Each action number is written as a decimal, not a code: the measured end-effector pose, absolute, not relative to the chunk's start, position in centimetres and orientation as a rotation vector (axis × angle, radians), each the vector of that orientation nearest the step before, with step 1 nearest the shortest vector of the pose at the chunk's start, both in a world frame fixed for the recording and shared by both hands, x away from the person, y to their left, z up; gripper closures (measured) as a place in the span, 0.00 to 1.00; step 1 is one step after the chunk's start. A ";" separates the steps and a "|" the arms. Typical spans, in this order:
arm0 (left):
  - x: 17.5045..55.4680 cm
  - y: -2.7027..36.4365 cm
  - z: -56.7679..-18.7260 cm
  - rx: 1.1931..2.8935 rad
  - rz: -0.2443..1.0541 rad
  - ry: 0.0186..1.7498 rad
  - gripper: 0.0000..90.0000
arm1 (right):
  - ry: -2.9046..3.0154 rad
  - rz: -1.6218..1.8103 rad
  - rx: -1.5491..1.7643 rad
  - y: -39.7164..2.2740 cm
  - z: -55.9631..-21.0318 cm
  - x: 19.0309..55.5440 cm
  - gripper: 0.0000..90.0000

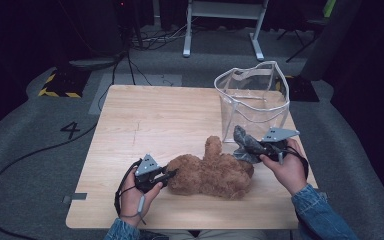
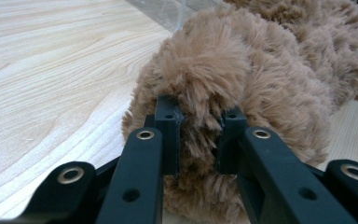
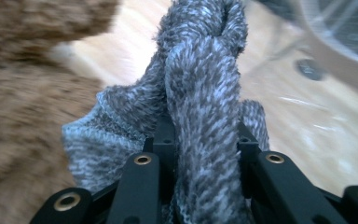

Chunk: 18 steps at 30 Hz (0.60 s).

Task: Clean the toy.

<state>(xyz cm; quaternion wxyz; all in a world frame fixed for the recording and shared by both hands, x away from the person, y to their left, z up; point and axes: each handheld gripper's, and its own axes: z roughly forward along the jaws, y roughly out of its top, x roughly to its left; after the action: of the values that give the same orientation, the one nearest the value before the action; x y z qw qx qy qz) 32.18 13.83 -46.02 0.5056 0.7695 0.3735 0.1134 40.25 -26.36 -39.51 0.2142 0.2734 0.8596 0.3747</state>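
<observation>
While the brown plush bear (image 1: 212, 172) lies on its side on the wooden table (image 1: 145, 120) near the front edge, the left gripper (image 1: 166, 176) is clamped on a tuft of its fur at the bear's left end. The right gripper (image 1: 260, 150) is clamped on a grey knitted cloth (image 1: 245, 144), held just beside the bear's right end, in front of the clear plastic bag (image 1: 254, 97).

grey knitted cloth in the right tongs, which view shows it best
The right gripper view: the grey knitted cloth stands close up, pinched between the right tongs. The high view shows it small, beside the clear plastic bag. The left gripper view has the brown plush bear instead.
</observation>
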 end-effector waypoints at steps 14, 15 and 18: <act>32.8 14.2 -46.2 1.848 0.337 0.962 0.86 | 2.433 1.377 0.482 -22.3 -36.5 33.5 0.79; 32.9 14.2 -46.3 1.848 0.336 0.962 0.86 | 2.459 1.370 0.478 -21.8 -37.1 33.5 0.79; 33.0 14.1 -46.4 1.841 0.333 0.959 0.86 | 2.473 1.352 0.517 -21.8 -38.7 34.2 0.79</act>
<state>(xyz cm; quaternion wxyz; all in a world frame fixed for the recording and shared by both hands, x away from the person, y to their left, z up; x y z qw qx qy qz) 33.00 14.13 -46.39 0.4964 0.7601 0.3961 0.1375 34.21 -21.84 -38.68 0.1378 0.1788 0.8548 0.4672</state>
